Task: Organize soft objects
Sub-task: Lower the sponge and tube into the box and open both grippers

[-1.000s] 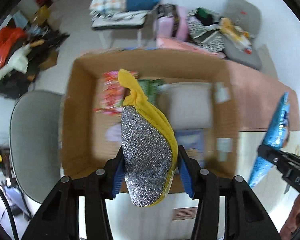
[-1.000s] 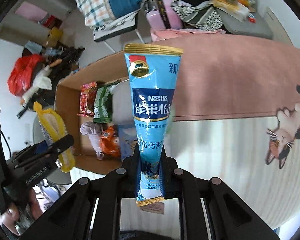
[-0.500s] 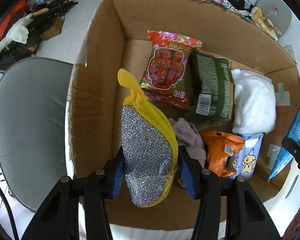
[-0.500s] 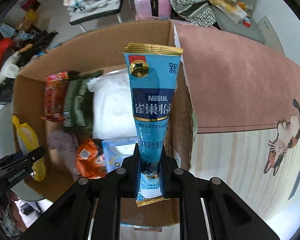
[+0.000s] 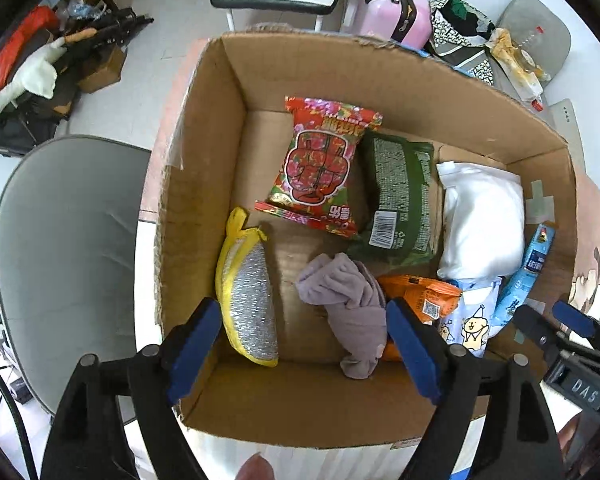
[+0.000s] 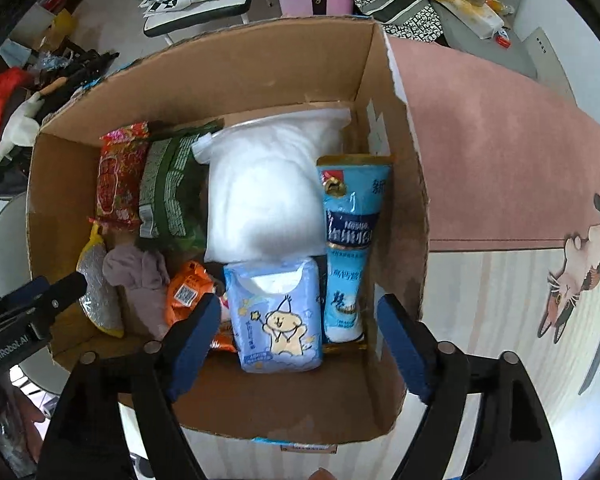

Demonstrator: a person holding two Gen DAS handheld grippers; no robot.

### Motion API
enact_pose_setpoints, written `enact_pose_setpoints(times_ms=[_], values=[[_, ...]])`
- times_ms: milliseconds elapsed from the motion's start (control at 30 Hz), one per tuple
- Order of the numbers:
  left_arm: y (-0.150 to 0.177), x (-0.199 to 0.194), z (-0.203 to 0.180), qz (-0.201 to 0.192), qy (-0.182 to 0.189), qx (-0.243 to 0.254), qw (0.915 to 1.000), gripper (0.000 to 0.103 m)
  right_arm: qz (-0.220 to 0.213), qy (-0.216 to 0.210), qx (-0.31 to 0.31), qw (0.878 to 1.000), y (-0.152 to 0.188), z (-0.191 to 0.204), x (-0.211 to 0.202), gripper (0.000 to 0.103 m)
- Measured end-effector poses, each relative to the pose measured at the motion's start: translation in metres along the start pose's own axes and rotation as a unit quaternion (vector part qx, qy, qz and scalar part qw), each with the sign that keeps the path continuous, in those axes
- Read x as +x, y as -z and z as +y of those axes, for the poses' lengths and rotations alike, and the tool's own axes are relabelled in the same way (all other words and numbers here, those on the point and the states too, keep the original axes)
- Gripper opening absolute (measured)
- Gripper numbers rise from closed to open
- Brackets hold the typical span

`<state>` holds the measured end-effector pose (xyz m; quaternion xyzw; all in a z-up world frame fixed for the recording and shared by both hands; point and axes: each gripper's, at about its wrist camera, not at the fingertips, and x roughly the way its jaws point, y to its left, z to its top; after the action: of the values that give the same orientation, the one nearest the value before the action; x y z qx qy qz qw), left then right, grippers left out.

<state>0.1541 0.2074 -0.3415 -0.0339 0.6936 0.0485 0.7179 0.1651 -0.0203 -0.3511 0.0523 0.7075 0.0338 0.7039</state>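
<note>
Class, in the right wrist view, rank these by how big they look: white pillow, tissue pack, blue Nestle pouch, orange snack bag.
1. white pillow
2. tissue pack and blue Nestle pouch: too alike, and the pack lies nearer the camera
3. orange snack bag, partly hidden

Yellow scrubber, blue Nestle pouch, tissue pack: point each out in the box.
yellow scrubber [image 5: 248, 296]: left wrist view, silver mesh face.
blue Nestle pouch [image 6: 350, 232]: right wrist view, logo band.
tissue pack [image 6: 278, 320]: right wrist view, cartoon print.

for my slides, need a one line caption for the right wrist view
Open right gripper above cardboard box holding blue Nestle pouch.
</note>
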Motion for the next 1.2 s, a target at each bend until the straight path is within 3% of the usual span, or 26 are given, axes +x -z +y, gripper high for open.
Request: enact_pose_setpoints(times_ms=[33,100,300,600,833,1033,1200], values=[[0.001,-0.003,-0.001,-0.004,-0.003,0.003,1.0000,0.086,-0.003,0.003,-0.003,1.000,0.004,0.003,-0.002,0.096],[0.005,-0.004,-0.005,-0.014,-0.008,0.008,0.9998,0.099,-0.006,0.007,-0.005,1.000,0.011,0.006,-0.002,0.103],[0.019,-0.020,-0.011,-0.051,-0.026,0.012,0.9983,0.099,-0.026,0.020,-0.008,0.999,0.031,0.009,-0.010,0.103],[0.039,-0.050,-0.015,-0.081,-0.018,0.007,0.9965,0.099,-0.067,0.027,-0.009,0.997,0.053,0.005,-0.047,0.103],[0.080,-0.113,-0.028,-0.136,-0.020,0.023,0.9902,0.099,-0.127,0.009,-0.011,0.992,0.097,-0.004,-0.115,0.103],[0.131,-0.177,-0.031,-0.182,-0.007,0.020,0.9831,0.099,-0.183,-0.006,-0.014,0.983,0.155,-0.011,-0.188,0.103],[0.168,-0.223,-0.031,-0.221,-0.019,0.025,0.9748,0.099,-0.226,-0.008,-0.026,0.974,0.202,-0.011,-0.243,0.103]])
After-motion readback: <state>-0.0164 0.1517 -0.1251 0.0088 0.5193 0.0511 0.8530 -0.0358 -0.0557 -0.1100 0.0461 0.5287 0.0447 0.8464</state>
